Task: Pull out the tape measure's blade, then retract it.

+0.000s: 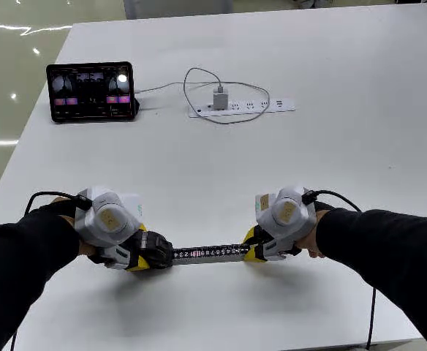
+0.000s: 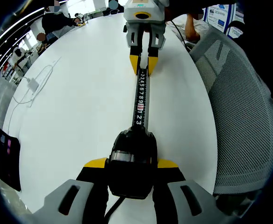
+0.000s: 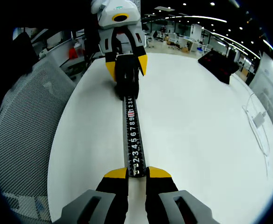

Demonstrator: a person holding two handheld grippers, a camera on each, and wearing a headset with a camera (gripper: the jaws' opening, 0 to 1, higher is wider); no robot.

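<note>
The black plastic tape measure case [image 2: 132, 161] sits at the near edge of the white desk [image 1: 308, 146], clamped between the yellow-tipped jaws of the left claw [image 1: 145, 253], and its dark blade with white numerals [image 3: 133, 140] runs straight out to the right. The right claw [image 3: 136, 173] is pinched together on the blade's tip. At the far left stands a dark tablet [image 1: 91, 91], with a white power strip [image 1: 243, 107] to its right.

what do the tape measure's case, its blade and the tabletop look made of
Case: probably hard black plastic, with glossy highlights on top.
Blade: thin strip running straight, black with white printed numerals; likely coated steel.
Tabletop: white, smooth, faint sheen; laminate or painted board, cannot tell which.
</note>
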